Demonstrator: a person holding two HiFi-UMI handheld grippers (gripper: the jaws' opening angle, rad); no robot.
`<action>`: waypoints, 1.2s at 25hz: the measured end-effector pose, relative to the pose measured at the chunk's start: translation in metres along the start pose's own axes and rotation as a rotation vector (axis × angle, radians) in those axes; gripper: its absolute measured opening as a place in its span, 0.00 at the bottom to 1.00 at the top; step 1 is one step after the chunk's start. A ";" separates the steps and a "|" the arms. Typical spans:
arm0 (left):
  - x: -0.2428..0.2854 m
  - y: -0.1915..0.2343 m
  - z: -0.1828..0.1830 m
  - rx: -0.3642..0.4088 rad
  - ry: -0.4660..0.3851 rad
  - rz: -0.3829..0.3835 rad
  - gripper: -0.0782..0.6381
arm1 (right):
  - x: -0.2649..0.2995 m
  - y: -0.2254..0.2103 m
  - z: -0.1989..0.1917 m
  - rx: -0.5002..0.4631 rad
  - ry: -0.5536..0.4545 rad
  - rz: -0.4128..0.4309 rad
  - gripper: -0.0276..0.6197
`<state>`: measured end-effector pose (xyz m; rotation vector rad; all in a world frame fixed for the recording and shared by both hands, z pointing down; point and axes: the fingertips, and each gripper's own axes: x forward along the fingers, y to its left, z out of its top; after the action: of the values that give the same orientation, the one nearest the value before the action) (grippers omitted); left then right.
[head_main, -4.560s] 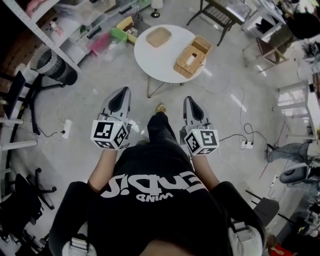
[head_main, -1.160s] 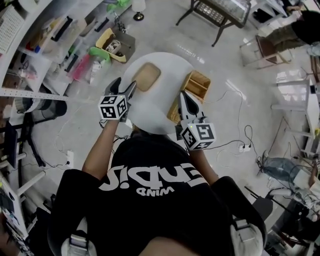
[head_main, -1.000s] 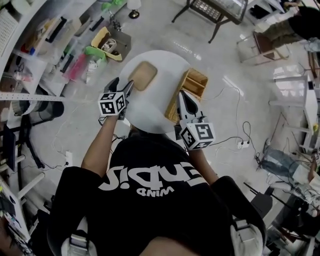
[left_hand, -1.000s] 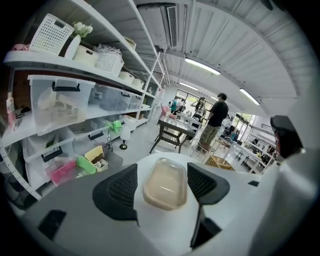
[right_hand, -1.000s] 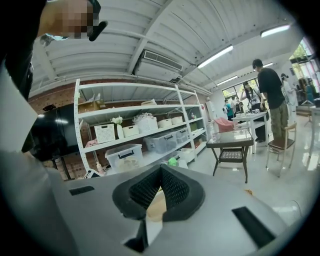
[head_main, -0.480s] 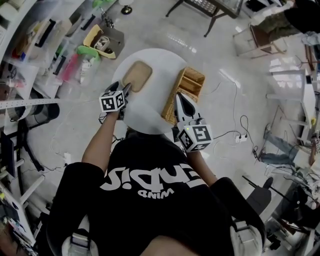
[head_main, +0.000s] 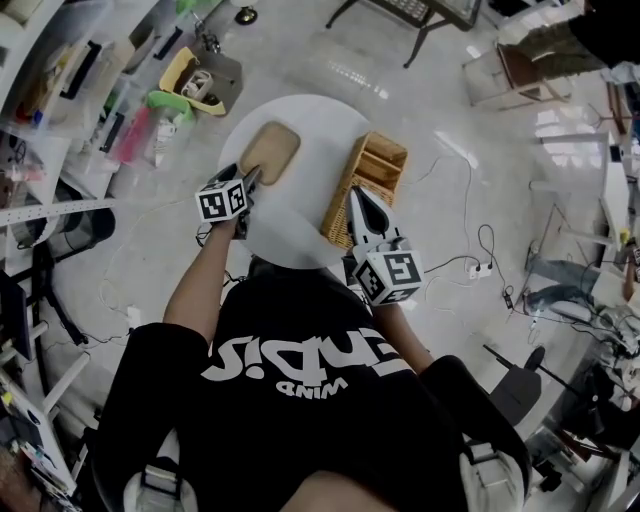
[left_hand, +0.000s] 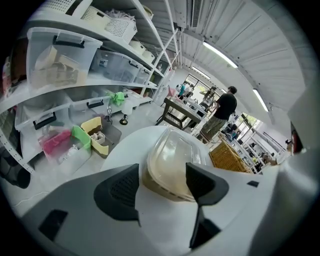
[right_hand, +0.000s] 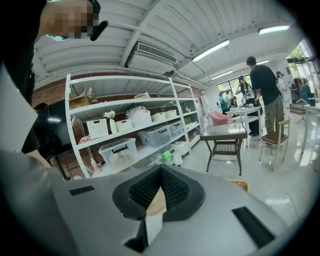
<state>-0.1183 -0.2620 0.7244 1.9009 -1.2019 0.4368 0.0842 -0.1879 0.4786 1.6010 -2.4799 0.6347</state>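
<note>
LEFT JAWS OPEN AT THE CONTAINER: My left gripper (left_hand: 162, 189) hangs over the near-left edge of the round white table (head_main: 300, 220). Its jaws are spread wide, and the near end of the lidded tan container (left_hand: 172, 160) is framed between its two black pads (left_hand: 117, 192). I cannot tell whether either pad touches it. The container lies flat toward the table's far-left edge, clear lid on.

My right gripper (right_hand: 160, 186) is held over the near-right edge, jaws pressed together with nothing clamped between them. It points along the wicker basket (head_main: 367, 185), which stands at the table's right edge, apart from the container.

In the head view, the left gripper's tips sit just at the container's near end, while the right gripper's tips overlap the basket's near-left side.

Off the table's left side stand white shelves (right_hand: 72, 125) loaded with clear storage bins (left_hand: 55, 60). A yellow tray (head_main: 180, 66) and a green tray (head_main: 170, 103) lie on the floor beside them. In the background, a person in dark clothes (left_hand: 225, 107) stands just beside a dark-framed side table (left_hand: 177, 111).
</note>
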 end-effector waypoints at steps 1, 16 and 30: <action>0.001 -0.001 0.000 -0.005 0.002 -0.006 0.50 | 0.000 0.000 0.000 -0.001 0.001 -0.001 0.04; -0.006 -0.005 0.010 0.052 -0.010 0.043 0.42 | -0.004 -0.002 -0.002 0.000 -0.001 0.005 0.04; -0.020 -0.001 0.006 0.053 -0.001 0.109 0.34 | -0.019 0.001 -0.005 -0.007 -0.019 0.020 0.04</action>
<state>-0.1279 -0.2550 0.7067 1.8862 -1.3109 0.5306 0.0904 -0.1700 0.4763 1.5895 -2.5116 0.6159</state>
